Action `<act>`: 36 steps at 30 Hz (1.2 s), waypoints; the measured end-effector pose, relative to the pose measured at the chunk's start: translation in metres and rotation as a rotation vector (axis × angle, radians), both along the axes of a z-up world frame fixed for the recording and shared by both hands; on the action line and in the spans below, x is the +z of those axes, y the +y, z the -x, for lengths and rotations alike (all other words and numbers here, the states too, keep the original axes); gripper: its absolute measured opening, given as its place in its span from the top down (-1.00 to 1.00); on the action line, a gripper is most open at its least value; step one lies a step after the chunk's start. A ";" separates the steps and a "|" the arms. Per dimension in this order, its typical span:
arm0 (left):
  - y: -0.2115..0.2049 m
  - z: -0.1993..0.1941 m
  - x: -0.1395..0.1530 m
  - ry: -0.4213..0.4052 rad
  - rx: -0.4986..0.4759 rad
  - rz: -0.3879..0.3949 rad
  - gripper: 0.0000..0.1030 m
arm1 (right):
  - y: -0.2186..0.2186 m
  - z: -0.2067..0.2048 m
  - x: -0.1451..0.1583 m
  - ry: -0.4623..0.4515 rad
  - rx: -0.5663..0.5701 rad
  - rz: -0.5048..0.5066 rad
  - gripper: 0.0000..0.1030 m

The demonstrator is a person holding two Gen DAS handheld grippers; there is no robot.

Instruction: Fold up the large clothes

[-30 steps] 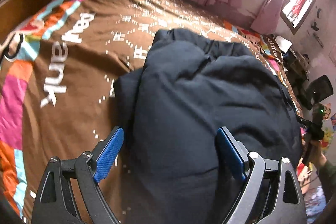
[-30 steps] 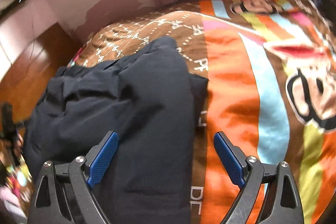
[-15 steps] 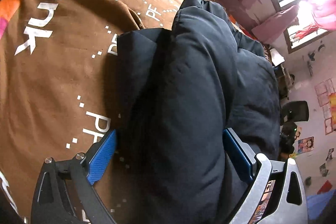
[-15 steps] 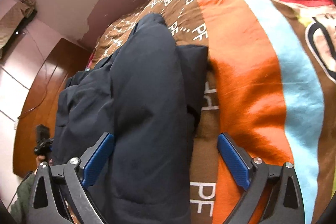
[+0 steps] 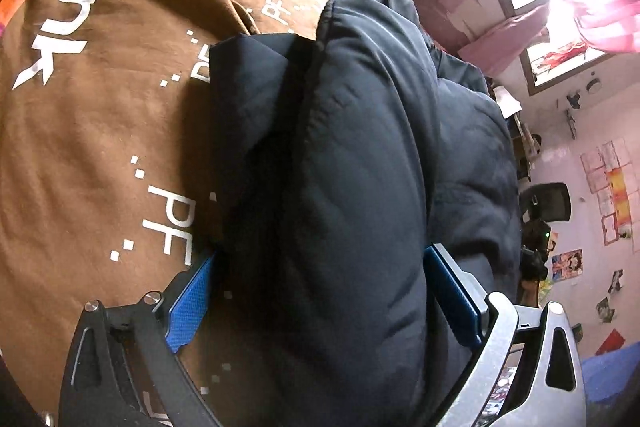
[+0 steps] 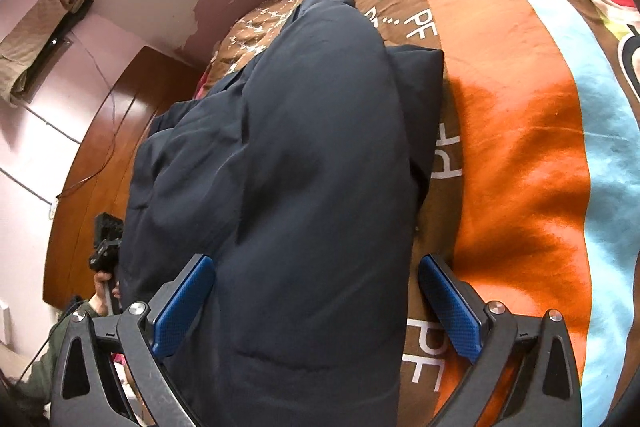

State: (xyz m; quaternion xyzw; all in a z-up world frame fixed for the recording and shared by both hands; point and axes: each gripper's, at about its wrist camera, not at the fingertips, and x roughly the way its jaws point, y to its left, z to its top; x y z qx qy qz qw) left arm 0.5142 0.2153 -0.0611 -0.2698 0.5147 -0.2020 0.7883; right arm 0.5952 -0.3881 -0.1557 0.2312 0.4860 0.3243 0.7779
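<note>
As seen a second ago hovering, now dropped close: left gripper point(image 5: 320, 301) and right gripper point(image 6: 316, 301) spread wide, straddling dark jacket point(image 5: 352, 167) ridges on bedspread point(image 5: 100, 131); grab for next fold likely.

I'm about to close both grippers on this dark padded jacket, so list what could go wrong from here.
1. The jacket is thick and puffy; each roll fills the open left gripper and right gripper, so the blue pads may pinch only the outer layer and slip.
2. The folded flap beside the roll lies loose and could fall open when lifted.
3. The bedspread lies right under the left pad and might get caught too.
</note>
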 end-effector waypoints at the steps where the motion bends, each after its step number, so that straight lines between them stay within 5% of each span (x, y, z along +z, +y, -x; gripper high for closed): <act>1: 0.001 0.001 0.001 -0.002 -0.004 0.001 -0.84 | 0.004 0.000 0.001 -0.001 -0.008 0.012 -1.00; 13: -0.013 0.015 -0.005 0.023 -0.028 0.058 -0.82 | 0.024 0.008 0.006 -0.022 -0.028 0.128 -0.82; 21: -0.013 0.027 0.002 -0.018 -0.002 0.028 -0.37 | 0.026 0.016 0.008 0.008 -0.047 0.078 -0.19; 32: -0.053 0.038 0.029 -0.132 0.012 -0.125 0.20 | 0.024 0.017 0.006 0.058 -0.084 0.055 -0.15; 36: -0.063 0.045 0.039 -0.185 0.007 -0.170 0.36 | 0.032 0.022 0.016 0.005 -0.085 0.104 0.15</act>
